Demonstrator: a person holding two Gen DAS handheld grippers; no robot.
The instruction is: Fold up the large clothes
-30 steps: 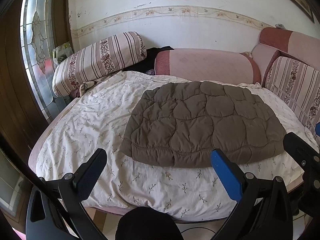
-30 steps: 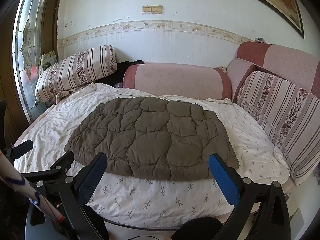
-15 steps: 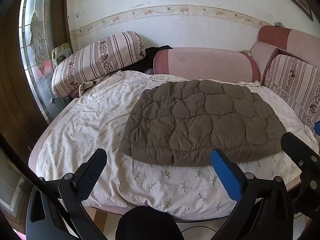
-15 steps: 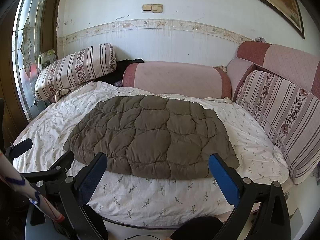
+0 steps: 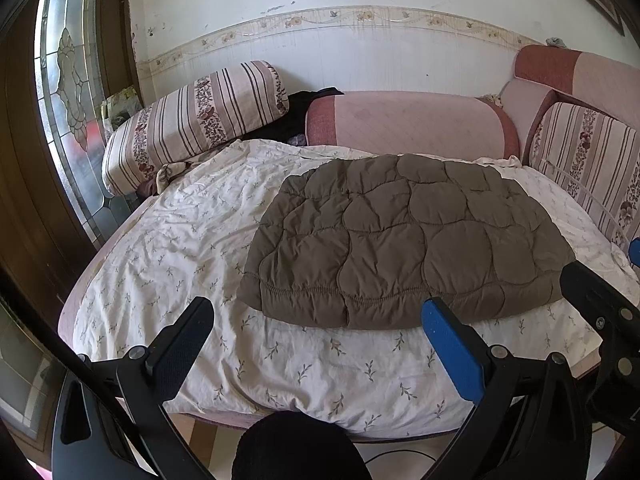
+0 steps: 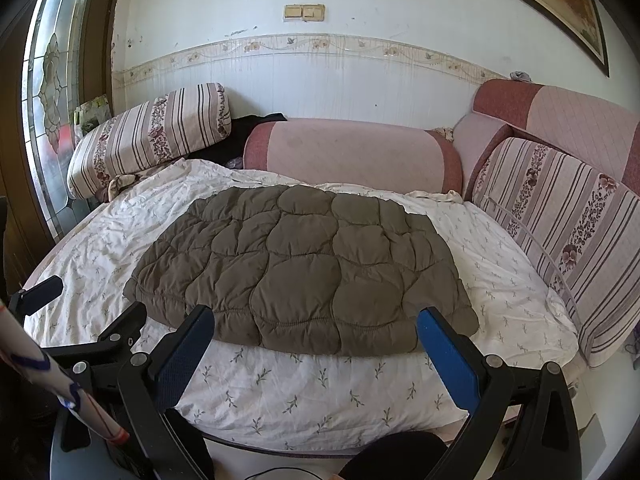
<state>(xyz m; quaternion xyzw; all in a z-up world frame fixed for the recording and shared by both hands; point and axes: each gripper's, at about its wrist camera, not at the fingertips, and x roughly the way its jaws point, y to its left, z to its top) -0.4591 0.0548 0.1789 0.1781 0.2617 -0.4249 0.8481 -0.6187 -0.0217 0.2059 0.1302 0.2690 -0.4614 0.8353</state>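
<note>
A brown quilted puffer garment [image 5: 404, 240] lies flat and folded on the white floral sheet [image 5: 180, 240] of the bed; it also shows in the right wrist view [image 6: 304, 268]. My left gripper [image 5: 318, 318] is open and empty, held in front of the bed's near edge, short of the garment's hem. My right gripper [image 6: 316, 326] is open and empty, also in front of the near edge, just short of the hem. The right gripper's finger shows at the right edge of the left wrist view [image 5: 592, 300].
Striped bolster cushions [image 5: 192, 120] and pink cushions [image 6: 352, 152] line the back and right side of the bed. A stained-glass window [image 5: 68, 92] is at left. A dark cloth [image 5: 304, 108] lies between the back cushions. A white pole [image 6: 48, 380] crosses the lower left.
Both grippers have drifted slightly; the view of the bed and garment shifted a little downward. The garment has not moved.
</note>
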